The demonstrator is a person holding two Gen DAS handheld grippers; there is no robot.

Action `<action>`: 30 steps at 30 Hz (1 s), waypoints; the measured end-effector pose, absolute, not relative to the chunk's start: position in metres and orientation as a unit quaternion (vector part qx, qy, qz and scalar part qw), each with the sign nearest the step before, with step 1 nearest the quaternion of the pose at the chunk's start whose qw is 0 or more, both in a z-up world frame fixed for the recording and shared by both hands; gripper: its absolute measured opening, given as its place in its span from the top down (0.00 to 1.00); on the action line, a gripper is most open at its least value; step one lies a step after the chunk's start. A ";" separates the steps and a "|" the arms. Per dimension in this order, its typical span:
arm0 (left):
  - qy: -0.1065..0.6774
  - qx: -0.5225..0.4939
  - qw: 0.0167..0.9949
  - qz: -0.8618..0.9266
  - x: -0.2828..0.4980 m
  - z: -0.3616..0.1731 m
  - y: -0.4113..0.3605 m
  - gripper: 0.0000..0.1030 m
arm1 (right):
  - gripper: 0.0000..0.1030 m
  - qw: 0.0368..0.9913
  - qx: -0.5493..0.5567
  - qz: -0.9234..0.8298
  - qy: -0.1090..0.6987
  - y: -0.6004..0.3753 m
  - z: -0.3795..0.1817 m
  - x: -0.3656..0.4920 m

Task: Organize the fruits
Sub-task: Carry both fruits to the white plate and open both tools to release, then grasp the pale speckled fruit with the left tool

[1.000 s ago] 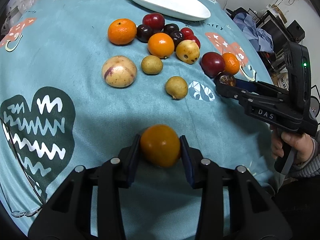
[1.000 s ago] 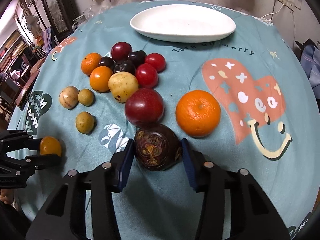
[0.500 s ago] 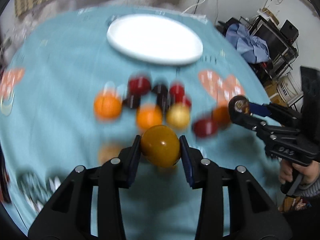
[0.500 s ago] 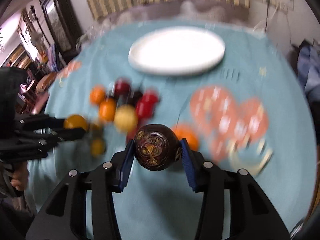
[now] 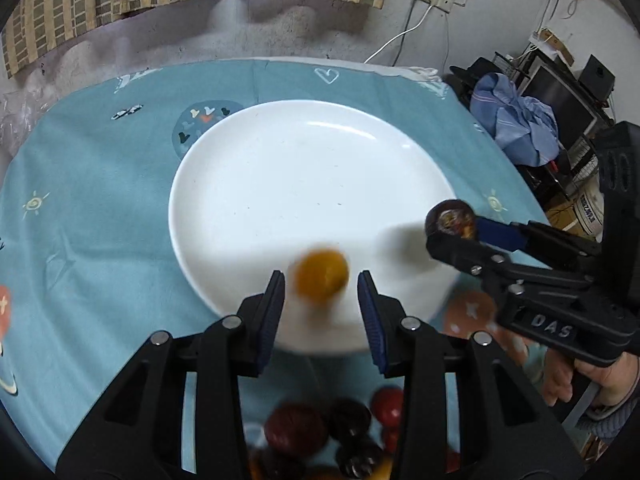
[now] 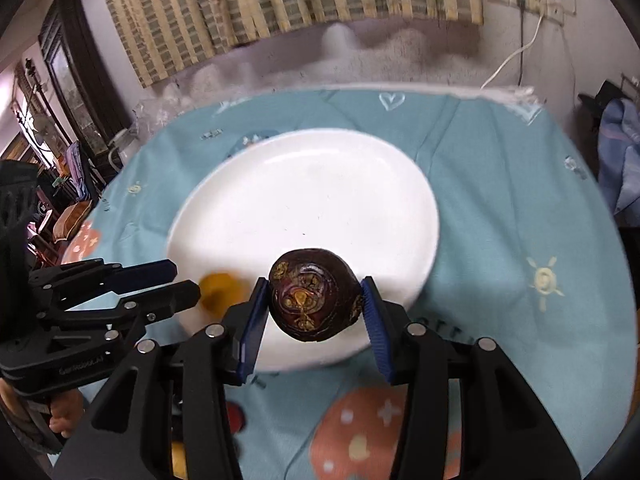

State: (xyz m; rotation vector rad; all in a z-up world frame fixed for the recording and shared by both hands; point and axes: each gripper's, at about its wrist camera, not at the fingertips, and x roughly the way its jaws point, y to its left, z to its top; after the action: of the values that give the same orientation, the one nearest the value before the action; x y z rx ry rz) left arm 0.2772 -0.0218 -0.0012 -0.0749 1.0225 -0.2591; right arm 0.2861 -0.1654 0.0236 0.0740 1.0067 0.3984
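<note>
the plate point(image 5: 248, 184) lies on the tablecloth point(image 5: 100, 216), toward the far side of the table, and the heap of plums and other fruits point(image 5: 320, 432) lies on the cloth in front of the plate's near rim. the left gripper point(image 5: 321, 294) is over the near part of the plate with the small round fruit point(image 5: 320, 278) between its fingers, not touching them. to its right the right gripper point(image 6: 314, 306), with the passion fruit point(image 6: 314, 294) between its pads, is over the plate's near right rim.
</note>
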 end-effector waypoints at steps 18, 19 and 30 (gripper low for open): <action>0.466 -0.073 0.880 -0.049 0.170 0.029 0.055 0.51 | 0.34 0.893 0.073 0.177 0.408 -0.212 0.085 0.186; 0.470 -0.074 0.879 -0.044 0.157 0.027 0.059 0.51 | 0.34 0.891 0.069 0.175 0.413 -0.213 0.082 0.168; 0.504 -0.027 0.862 -0.047 0.056 -0.016 0.045 0.50 | 0.34 0.851 0.083 0.191 0.482 -0.212 0.061 0.055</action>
State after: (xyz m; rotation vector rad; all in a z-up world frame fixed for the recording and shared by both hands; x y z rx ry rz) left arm 0.0559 0.0445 -0.0163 -0.0568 1.0571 -0.0981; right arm 0.0554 -0.2119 0.0610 0.1753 1.0140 0.4015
